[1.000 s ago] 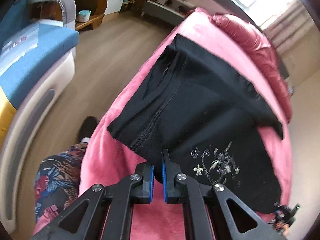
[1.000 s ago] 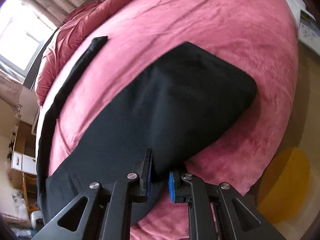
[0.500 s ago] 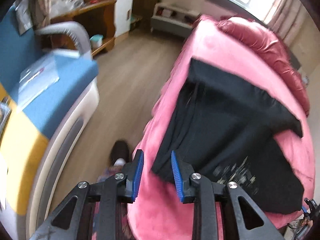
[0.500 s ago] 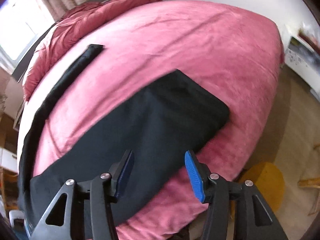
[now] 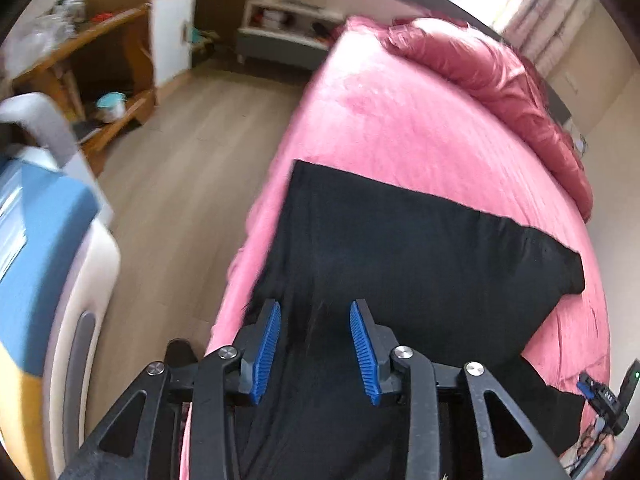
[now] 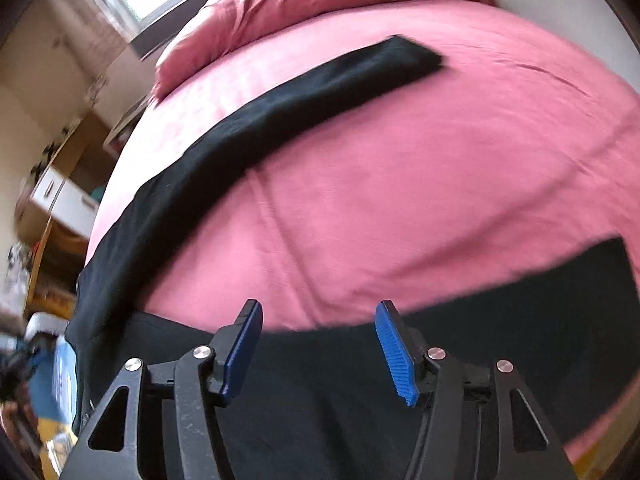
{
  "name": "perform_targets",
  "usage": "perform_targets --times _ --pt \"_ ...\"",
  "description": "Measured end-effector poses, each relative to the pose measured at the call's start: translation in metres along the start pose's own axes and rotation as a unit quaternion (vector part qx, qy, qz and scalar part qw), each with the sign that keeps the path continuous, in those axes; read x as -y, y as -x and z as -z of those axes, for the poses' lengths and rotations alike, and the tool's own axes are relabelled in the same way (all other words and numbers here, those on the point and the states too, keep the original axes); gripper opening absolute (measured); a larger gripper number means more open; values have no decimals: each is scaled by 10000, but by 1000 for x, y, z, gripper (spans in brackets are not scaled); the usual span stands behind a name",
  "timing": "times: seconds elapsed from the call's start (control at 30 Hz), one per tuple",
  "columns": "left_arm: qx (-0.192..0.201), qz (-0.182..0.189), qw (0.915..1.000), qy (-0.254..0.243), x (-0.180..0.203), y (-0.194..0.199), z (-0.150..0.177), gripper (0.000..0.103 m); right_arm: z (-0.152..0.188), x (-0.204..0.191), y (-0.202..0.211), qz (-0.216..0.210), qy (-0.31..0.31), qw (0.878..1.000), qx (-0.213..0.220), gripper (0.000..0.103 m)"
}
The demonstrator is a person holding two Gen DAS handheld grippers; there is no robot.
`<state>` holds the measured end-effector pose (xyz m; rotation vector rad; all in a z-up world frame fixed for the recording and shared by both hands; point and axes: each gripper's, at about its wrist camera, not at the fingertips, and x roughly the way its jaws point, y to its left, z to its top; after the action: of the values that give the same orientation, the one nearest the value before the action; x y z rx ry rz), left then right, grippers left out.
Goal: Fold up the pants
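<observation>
Black pants (image 5: 400, 248) lie spread on the pink bedspread (image 5: 400, 128). In the left wrist view my left gripper (image 5: 316, 344) is open above the pants near the bed's left edge, holding nothing. In the right wrist view one pant leg (image 6: 280, 108) stretches away across the bed and the other part (image 6: 520, 336) lies under my right gripper (image 6: 320, 344), which is open and empty above the cloth's near edge.
A crumpled red duvet (image 5: 492, 76) lies at the head of the bed. A blue and white sofa (image 5: 36, 248) stands left of the bed across the wooden floor (image 5: 180, 168). Wooden shelves (image 5: 80, 48) and a white cabinet (image 5: 172, 16) stand at the back.
Both grippers let go of the pants, opened and drew back and up. The pants now lie flat on the bed; the embroidered part no longer shows.
</observation>
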<state>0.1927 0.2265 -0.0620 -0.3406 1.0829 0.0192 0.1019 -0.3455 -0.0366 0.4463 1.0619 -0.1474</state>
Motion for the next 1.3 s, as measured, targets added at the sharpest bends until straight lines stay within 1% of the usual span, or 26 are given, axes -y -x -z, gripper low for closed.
perform_targets --times 0.03,0.1,0.13,0.2,0.23,0.27,0.4,0.43,0.47,0.53,0.6,0.63,0.67,0.7,0.77,0.87,0.93,1.0,1.03,1.07,1.1,1.17,1.2,1.23,1.27,1.3 --pt "-21 -46 10000 -9 2 -8 -8 39 -5 -9 -7 -32 77 10000 -36 60" --pt "-130 43 9999 -99 8 -21 -22 42 -15 -21 -17 -63 214 9997 -86 60" --pt "-153 10 9998 -122 10 -28 -30 45 -22 -30 -23 -68 314 9994 -112 61" --pt "-120 -93 9997 -195 15 -43 -46 47 -35 -42 -37 -61 449 9989 -152 61" --pt "-162 -151 9995 -239 17 -50 -52 50 -42 -47 -42 -63 511 9985 -169 61" --pt "-194 -285 9991 -239 18 -58 -58 52 -48 -51 -47 -76 555 9983 -179 61" --pt "-485 -342 9982 -62 13 -96 -81 53 -82 -70 -64 -54 753 9970 -152 62" --pt "-539 -285 9981 -55 12 -105 -84 53 -91 -75 -69 -55 799 9967 -125 63" --pt "-593 -343 9976 -75 13 -114 -88 53 -100 -80 -73 -47 833 9964 -111 63" --pt "-599 -407 9973 -102 14 -126 -94 53 -120 -93 -85 -23 932 9956 -84 65" --pt "-463 -508 9976 -126 16 -126 -98 53 -141 -106 -98 88 1087 9940 -73 65" --pt "-437 -489 9977 -143 18 -126 -99 48 -153 -113 -106 146 1157 9931 -84 66" --pt "-335 -486 9980 -234 20 -124 -100 32 -160 -118 -111 149 1181 9928 -104 66" --pt "-250 -510 9978 -331 21 -121 -99 25 -170 -124 -121 158 1201 9925 -149 66" --pt "-93 -309 9987 -393 21 -114 -96 14 -192 -137 -140 291 1248 9916 -181 66" --pt "232 62 9984 -512 23 -94 -90 11 -220 -152 -173 451 1220 9910 -329 66" --pt "417 429 9967 -544 23 -79 -85 10 -231 -155 -191 548 1167 9907 -424 66" --pt "603 551 9944 -671 30 -65 -82 10 -242 -157 -210 724 1028 9908 -491 67" --pt "679 657 9926 -758 33 -55 -79 10 -245 -157 -217 778 1005 9905 -522 70" --pt "729 701 9916 -806 36 -50 -77 10 -248 -158 -226 945 992 9891 -541 70" --pt "790 723 9906 -855 39 -45 -78 10 -250 -159 -230 995 1020 9884 -524 71" --pt "851 821 9888 -916 42 -33 -75 10 -248 -169 -240 1242 1345 9813 -587 67" --pt "899 857 9876 -957 43 -27 -72 10 -246 -174 -239 1221 1494 9796 -562 54" --pt "965 868 9863 -1022 46 -20 -71 10 -246 -177 -237 1171 1572 9790 -558 28" --pt "989 892 9858 -1026 48 -21 -77 10 -246 -179 -233 1146 1655 9779 -566 17" --pt "1011 928 9854 -1008 48 -17 -78 10 -246 -179 -227 1103 1685 9780 -545 12"
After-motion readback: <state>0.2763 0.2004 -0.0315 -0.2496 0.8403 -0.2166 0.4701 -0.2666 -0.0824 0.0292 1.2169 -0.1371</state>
